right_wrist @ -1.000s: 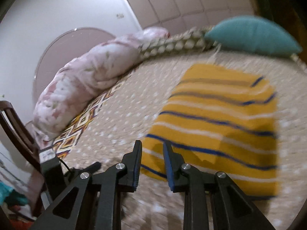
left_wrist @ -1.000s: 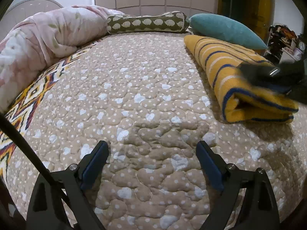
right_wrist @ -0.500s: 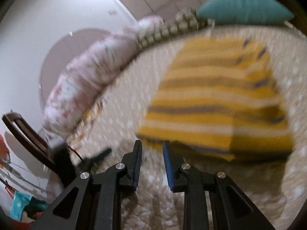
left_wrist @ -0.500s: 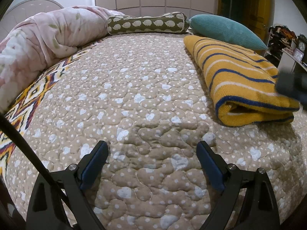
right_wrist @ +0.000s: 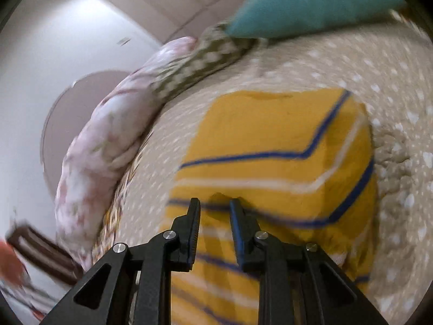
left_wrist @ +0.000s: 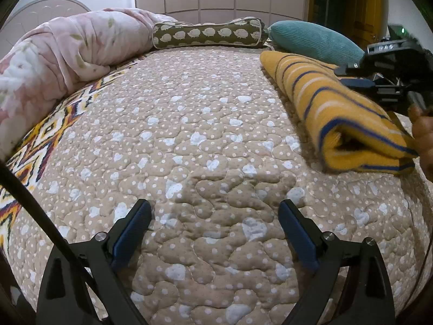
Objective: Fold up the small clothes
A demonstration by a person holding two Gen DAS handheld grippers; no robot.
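A yellow garment with blue and white stripes point(left_wrist: 338, 108) lies folded on the right side of the bed. It fills the middle of the right wrist view as yellow garment point(right_wrist: 270, 140). My right gripper point(right_wrist: 215, 203) rests low over its near edge, with the jaws closing to a narrow gap. A small ridge of cloth stands at the tips, but I do not see the pads pressing it. In the left wrist view the right gripper point(left_wrist: 357, 77) hangs above the garment, with a hand point(left_wrist: 423, 132) beside it. My left gripper point(left_wrist: 215, 216) hovers wide open over bare quilt, holding nothing.
The bed has a beige dotted quilt point(left_wrist: 189, 135). A pink rolled duvet point(left_wrist: 67, 54) lies along the left side. A green sheep-print bolster point(left_wrist: 208, 33) and a teal pillow point(left_wrist: 314, 40) lie at the head. A dark wooden chair point(right_wrist: 43, 252) stands past the bed's left edge.
The right gripper has swung in over the garment's near edge and rolled, and it shows again at the right of the left wrist view. The left gripper has not moved.
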